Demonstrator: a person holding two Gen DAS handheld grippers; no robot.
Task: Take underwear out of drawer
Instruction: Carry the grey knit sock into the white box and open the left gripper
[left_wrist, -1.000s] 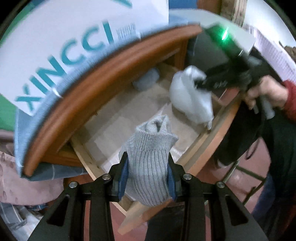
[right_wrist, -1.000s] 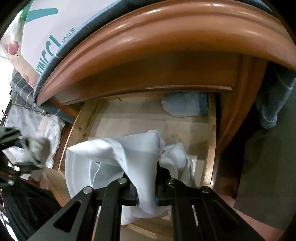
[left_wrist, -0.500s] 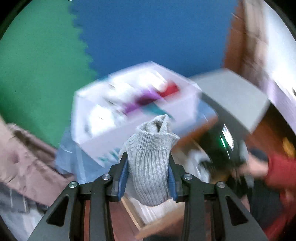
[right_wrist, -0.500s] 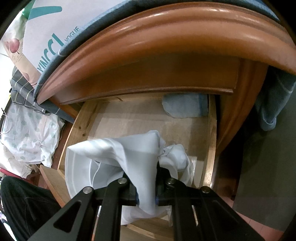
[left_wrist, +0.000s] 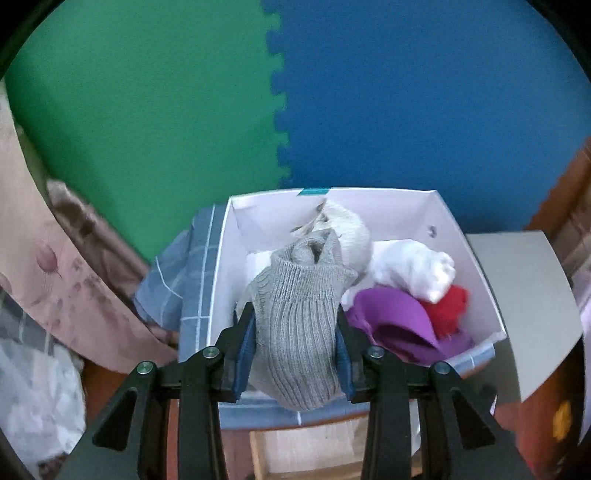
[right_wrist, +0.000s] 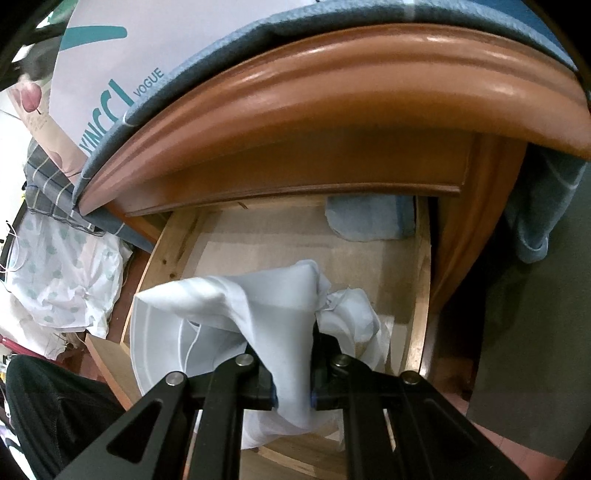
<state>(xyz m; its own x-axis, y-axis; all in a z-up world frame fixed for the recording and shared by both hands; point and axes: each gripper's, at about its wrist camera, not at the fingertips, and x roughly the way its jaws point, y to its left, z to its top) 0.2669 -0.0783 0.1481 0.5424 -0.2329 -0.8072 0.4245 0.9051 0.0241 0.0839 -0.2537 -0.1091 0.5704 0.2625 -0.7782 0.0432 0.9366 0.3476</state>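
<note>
A: Grey ribbed knit filled the left gripper (left_wrist: 294, 345), clamped between the blue pads; where did it sit?

B: Above the white box (left_wrist: 458, 236), the grey garment (left_wrist: 299, 317) standing lengthwise along the fingers, gripper angled steeply down over the purple cloth (left_wrist: 391, 317)

A: And the right view?

B: The right gripper (right_wrist: 292, 397) was closed on the white underwear (right_wrist: 236, 314), pointing down, the cloth hanging just over the open drawer (right_wrist: 421, 280), with a blue piece (right_wrist: 369, 218) at the back
</note>
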